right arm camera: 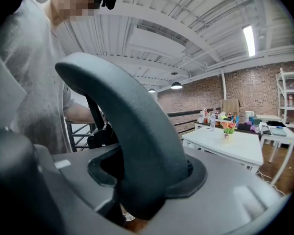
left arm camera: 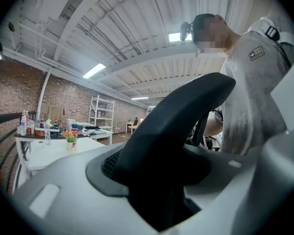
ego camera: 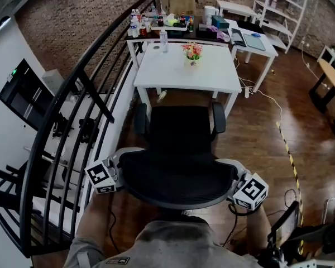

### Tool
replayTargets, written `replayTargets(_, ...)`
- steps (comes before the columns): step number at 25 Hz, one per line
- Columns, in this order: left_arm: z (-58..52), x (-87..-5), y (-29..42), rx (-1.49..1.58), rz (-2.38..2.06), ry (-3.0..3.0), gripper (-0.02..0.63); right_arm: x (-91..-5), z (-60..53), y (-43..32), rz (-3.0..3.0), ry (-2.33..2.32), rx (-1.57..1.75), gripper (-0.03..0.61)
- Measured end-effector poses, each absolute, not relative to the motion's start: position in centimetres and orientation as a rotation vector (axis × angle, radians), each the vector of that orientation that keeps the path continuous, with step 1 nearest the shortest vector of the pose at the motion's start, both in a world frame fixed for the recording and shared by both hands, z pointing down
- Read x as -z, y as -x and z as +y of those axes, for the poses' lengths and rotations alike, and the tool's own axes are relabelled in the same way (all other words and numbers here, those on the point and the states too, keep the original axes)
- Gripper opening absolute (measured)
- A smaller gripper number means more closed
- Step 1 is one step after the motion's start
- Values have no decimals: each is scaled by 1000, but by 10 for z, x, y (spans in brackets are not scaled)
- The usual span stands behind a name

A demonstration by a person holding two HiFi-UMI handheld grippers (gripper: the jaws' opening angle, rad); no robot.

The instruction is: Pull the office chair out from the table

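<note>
Chair (ego camera: 176, 149) is parked just in front of the bench (ego camera: 184, 71), backrest rim clamped by left gripper (ego camera: 118, 169) & right gripper (ego camera: 235, 180). Prob heavyish but easily rolled; stiff rim's best held.

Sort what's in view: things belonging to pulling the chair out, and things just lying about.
Job: office chair, white table, left gripper, right gripper (both clamped on its backrest).
Lying about: flowers, water bottle, cardboard box, shelving unit.

office chair (ego camera: 178, 144) base hidden under seat, bottles (ego camera: 135, 22) on far table (ego camera: 184, 37) too small to tell apart, person (ego camera: 156, 244) cut off at near edge
</note>
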State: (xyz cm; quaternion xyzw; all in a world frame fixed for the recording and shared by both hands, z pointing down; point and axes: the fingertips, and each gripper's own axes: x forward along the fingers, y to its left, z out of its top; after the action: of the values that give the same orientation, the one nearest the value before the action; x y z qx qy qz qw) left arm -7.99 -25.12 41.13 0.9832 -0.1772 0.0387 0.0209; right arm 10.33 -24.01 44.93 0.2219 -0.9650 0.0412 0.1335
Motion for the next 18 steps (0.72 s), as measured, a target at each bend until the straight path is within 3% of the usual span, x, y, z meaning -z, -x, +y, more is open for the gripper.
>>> replayTargets(18,-158,-410,118,-104,-486,-3073,242,-447,-142,-66,-2775,-702,-139,215)
